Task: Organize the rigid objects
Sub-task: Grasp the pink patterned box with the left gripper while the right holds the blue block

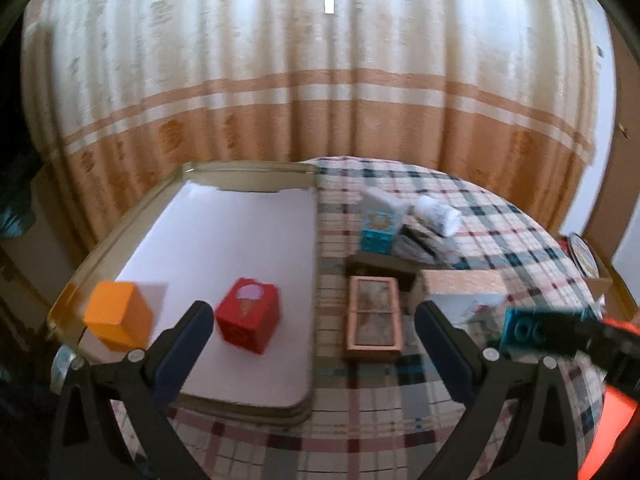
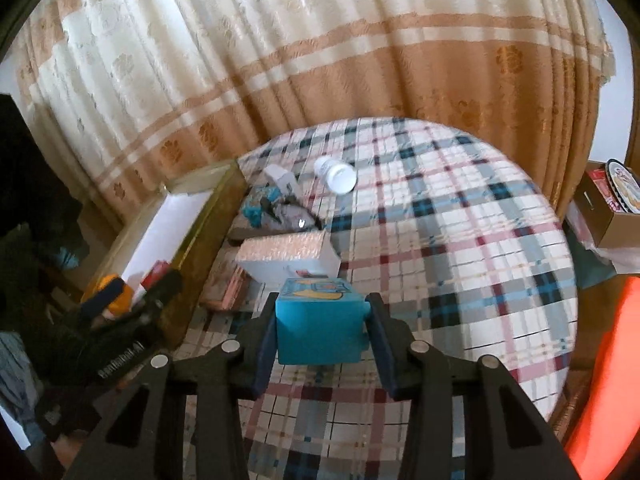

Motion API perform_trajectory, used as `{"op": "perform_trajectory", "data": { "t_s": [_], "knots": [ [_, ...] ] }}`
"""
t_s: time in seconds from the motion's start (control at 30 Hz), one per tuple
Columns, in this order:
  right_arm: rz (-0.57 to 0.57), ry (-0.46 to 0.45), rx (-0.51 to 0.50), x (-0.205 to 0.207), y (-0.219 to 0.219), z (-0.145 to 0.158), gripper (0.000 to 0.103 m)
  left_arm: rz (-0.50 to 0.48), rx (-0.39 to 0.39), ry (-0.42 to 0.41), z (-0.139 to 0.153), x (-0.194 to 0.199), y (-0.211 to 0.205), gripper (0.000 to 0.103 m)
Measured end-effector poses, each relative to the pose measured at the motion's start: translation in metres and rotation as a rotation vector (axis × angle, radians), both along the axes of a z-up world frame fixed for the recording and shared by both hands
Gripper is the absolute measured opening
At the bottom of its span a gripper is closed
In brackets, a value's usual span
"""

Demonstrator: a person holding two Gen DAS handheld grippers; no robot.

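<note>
left wrist view: tray (image 1: 224,174) with white liner sat at the left of the plaid-covered surface (image 1: 500,216). two items lay in it — an orange cube (image 1: 118,316) near the front left corner and a red cube (image 1: 248,314) with an ice-cream picture just beside it. left gripper (image 1: 314,328) hung above the tray's right edge, fingers wide apart, nothing between them.

right wrist view: right gripper (image 2: 322,330) had its fingers closed on a blue cube (image 2: 320,326), lifted off the cloth, still outside the tray.

judged progress: roughly a third done — two pieces placed, one in transit, the rest unsorted.

left on the cloth, clustered right of the tray: a pink-framed flat box (image 1: 374,318), a white box with glittery top (image 1: 460,292), a dark box (image 1: 380,266) behind them, a teal-and-white carton (image 1: 378,224) upright, a white bottle (image 1: 438,214) on its side, and some dark crumpled packaging, too blurred to name.

in the way: the tray's raised rim and the left gripper itself lay between the blue cube and the free liner space; the curtain (image 1: 320,80) behind was no concern.
</note>
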State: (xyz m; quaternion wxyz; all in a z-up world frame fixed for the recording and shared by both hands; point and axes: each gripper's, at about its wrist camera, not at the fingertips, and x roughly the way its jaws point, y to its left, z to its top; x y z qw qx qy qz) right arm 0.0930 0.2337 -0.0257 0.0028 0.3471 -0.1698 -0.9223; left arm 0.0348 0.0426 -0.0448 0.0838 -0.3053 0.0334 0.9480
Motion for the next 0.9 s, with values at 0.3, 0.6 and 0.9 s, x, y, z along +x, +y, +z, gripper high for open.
{"op": "perform_trajectory", "data": {
  "t_s": [0.3,0.6,0.9],
  "knots": [
    [-0.15,0.091,0.032,0.011,0.032,0.032,0.045,-0.317,-0.118,0.025,0.008,-0.007,0.068,0.102],
    [-0.166,0.059,-0.014,0.008,0.042,0.02,0.045,-0.469,-0.136,-0.146,-0.012,-0.039,0.104,0.08],
    [-0.18,0.044,-0.013,0.008,0.046,0.018,0.045,-0.48,-0.079,-0.262,-0.03,-0.048,0.105,0.041]
  ]
}}
